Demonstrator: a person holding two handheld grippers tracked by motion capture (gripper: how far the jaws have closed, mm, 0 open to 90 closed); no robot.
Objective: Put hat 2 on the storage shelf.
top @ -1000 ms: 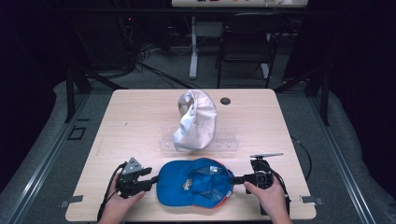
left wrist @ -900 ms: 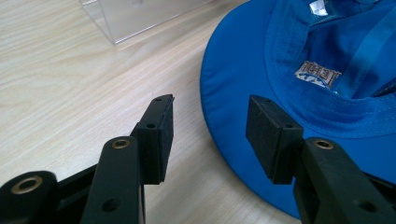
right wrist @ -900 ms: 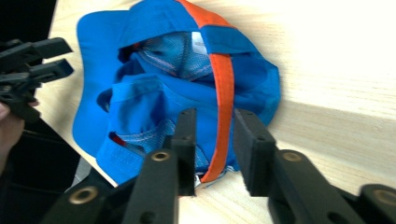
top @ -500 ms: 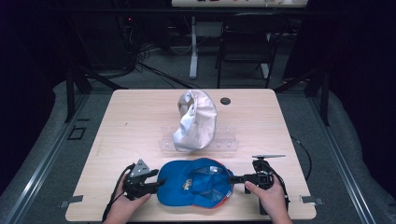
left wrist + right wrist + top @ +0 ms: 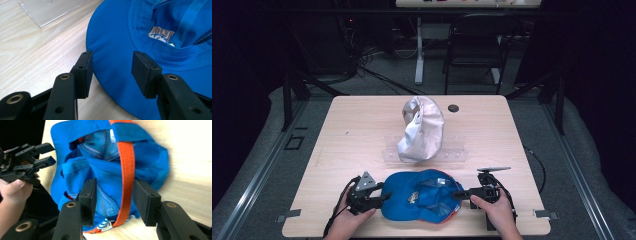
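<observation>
1. Right gripper (image 5: 460, 193) jaws have just been opening; a second ago they sat narrower at the cap's back edge. Orange strap (image 5: 126, 170) and blue fabric lie between the pads, which now stand off them.
2. Left gripper (image 5: 384, 196) has shifted slightly toward the cap since the earliest frame; jaws wide, one pad over the brim (image 5: 112, 50), the other over bare table, not pressing.
3. Blue cap (image 5: 422, 195) lies upside down at the near edge of the table (image 5: 352, 130), between both grippers.
4. White cap (image 5: 422, 127) stands on a clear stand (image 5: 452, 152) mid-table, well apart.
5. Small black disc (image 5: 453, 108) sits beyond the white cap.
</observation>
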